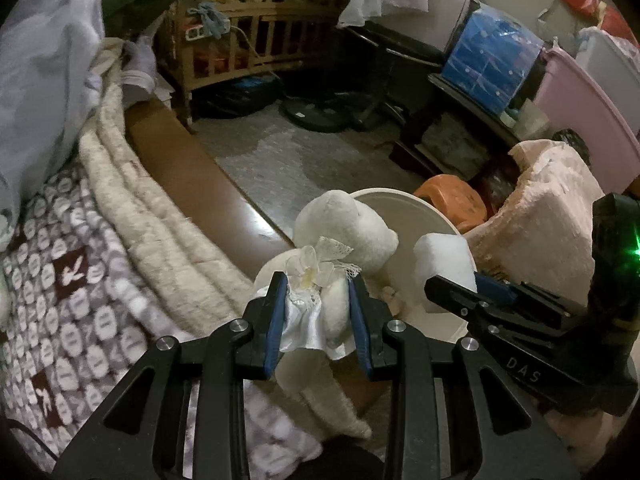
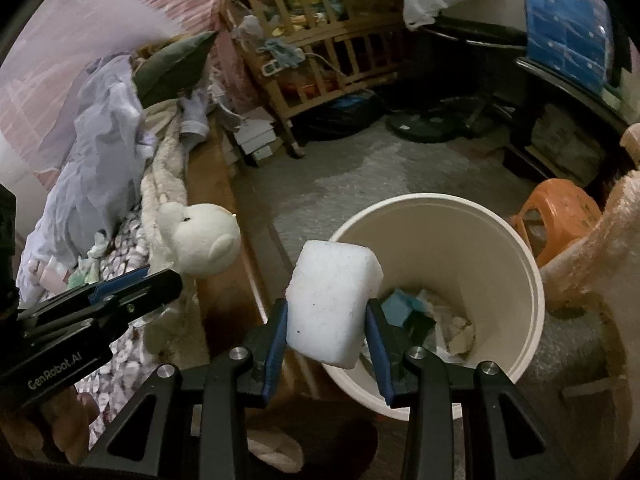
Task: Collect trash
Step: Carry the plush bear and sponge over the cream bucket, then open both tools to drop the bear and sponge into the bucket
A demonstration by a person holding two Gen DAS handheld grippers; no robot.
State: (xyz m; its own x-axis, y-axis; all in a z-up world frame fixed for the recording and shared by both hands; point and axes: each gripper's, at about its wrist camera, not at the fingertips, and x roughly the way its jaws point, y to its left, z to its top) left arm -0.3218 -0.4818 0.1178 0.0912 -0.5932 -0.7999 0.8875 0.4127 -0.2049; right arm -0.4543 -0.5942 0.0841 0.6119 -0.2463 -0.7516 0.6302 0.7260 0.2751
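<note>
**Ana:** Left wrist view first: what was the biggest thing in it?

**Ben:** That was the bed, along the left, its patterned blanket reaching the brown side edge. Next came the cream bucket, which stood on the floor just beside that edge, with scraps of trash lying at its bottom.

**Ana:** And behind it?

**Ben:** A wooden crib stood at the far side of the floor, and an orange stool sat just right of the bucket.

**Ana:** What did the tools carry?

**Ben:** The left gripper was clamped on a white plush toy in a small satin dress, both blue pads pressed against its body. It hung above the bed's side edge, its head in front of the bucket's rim.

**Ana:** And the other one?

**Ben:** The right gripper pinched a white foam block between its pads. That block hung over the near rim of the bucket, apart from the trash inside.
</note>
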